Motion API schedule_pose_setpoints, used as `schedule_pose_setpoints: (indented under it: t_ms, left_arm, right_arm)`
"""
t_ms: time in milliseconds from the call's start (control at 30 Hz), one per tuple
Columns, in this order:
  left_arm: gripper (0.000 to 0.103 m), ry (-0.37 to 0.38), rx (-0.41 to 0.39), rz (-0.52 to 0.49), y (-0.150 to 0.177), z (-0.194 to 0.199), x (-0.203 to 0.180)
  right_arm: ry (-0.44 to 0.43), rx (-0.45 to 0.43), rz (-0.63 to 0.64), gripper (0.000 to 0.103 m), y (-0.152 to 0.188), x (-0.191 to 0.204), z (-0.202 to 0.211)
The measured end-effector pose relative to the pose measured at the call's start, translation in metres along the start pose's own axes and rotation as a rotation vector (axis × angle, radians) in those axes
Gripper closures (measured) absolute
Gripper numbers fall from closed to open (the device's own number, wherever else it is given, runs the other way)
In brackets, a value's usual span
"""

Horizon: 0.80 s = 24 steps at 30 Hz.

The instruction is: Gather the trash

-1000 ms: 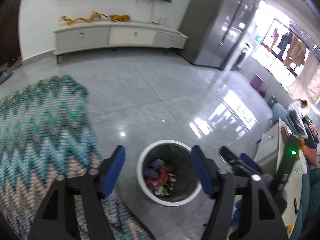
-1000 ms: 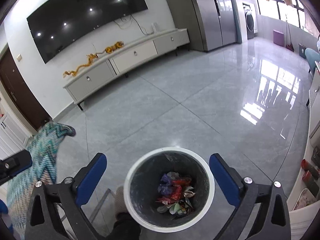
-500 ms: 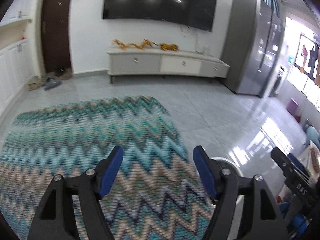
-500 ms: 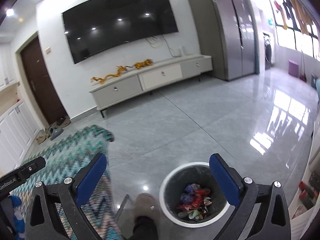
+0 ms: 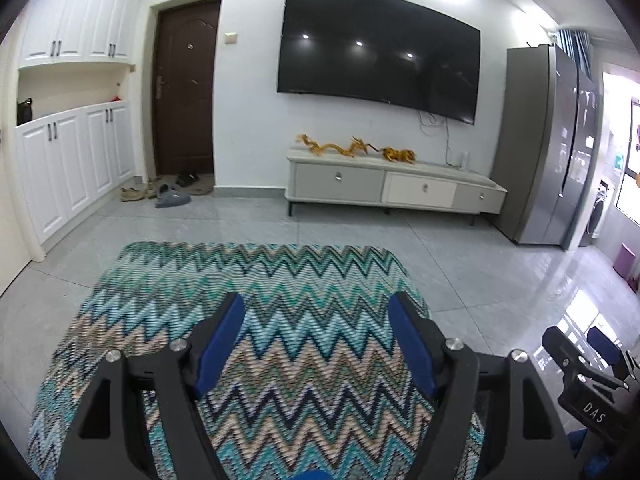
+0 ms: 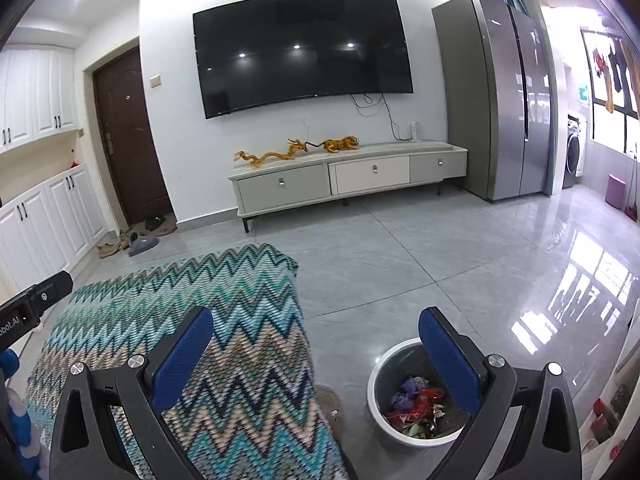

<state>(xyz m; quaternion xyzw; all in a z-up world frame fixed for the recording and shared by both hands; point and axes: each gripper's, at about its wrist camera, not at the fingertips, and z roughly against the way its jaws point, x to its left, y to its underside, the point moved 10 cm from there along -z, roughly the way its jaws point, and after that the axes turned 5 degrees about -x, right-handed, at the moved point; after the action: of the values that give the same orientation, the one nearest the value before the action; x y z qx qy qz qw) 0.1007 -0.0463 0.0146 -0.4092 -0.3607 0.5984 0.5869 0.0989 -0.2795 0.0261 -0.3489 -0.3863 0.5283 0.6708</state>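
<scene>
**Both tools empty, bin loaded, nothing loose in sight**

My left tool [image 5: 316, 340] is spread wide with nothing between its blue pads, hanging over the zigzag rug [image 5: 256, 280]. My right tool [image 6: 316, 354] is spread just as wide and also empty; its right finger crosses in front of the trash bin [image 6: 378, 376], which stands on the grey tiled floor [image 6: 440, 264] just beside the rug's edge and close to my slippered foot [image 6: 330, 402].

The trash [image 6: 416, 404] I can see is all inside the bin: a heap of crumpled wrappers, red, purple and pale, lying low against the dark inner wall. I judge it light, soft and crackly, with foil-like faces that could slip under the pads, so a pinch across a bunched fold would hold better than one on a flat face. A loose piece would likely crush without harm; nothing there looks fragile.

From either wrist view I find no stray litter on the rug or on the open floor; a tiny pale speck by my foot is too small to name. Farther out, the TV cabinet [image 6: 348, 176] with its gold dragon ornament [image 6: 276, 154] and the shoes by the door [image 5: 160, 194] do not read as trash. My guess is that collecting is nearly or wholly done.
</scene>
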Motion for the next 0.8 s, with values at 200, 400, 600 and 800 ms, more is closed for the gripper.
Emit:
schedule_pose_setpoints:
  t_ms: [200, 400, 600, 800]
  left_arm:
    - [0.019, -0.03, -0.054, 0.008, -0.003, 0.034, 0.016]
    - [0.006, -0.067, -0.094, 0.035, -0.004, 0.063, 0.033]
    - [0.001, -0.099, -0.145, 0.059, -0.008, 0.091, 0.05]
    - [0.0, -0.13, -0.184, 0.078, -0.011, 0.113, 0.065]
  right_arm:
    - [0.009, -0.047, 0.03, 0.0, -0.004, 0.016, 0.023]
    - [0.024, -0.094, 0.064, 0.0, -0.005, 0.029, 0.043]
    - [0.032, -0.137, 0.082, 0.0, -0.005, 0.037, 0.06]
    - [0.046, -0.185, 0.071, 0.0, -0.009, 0.039, 0.077]
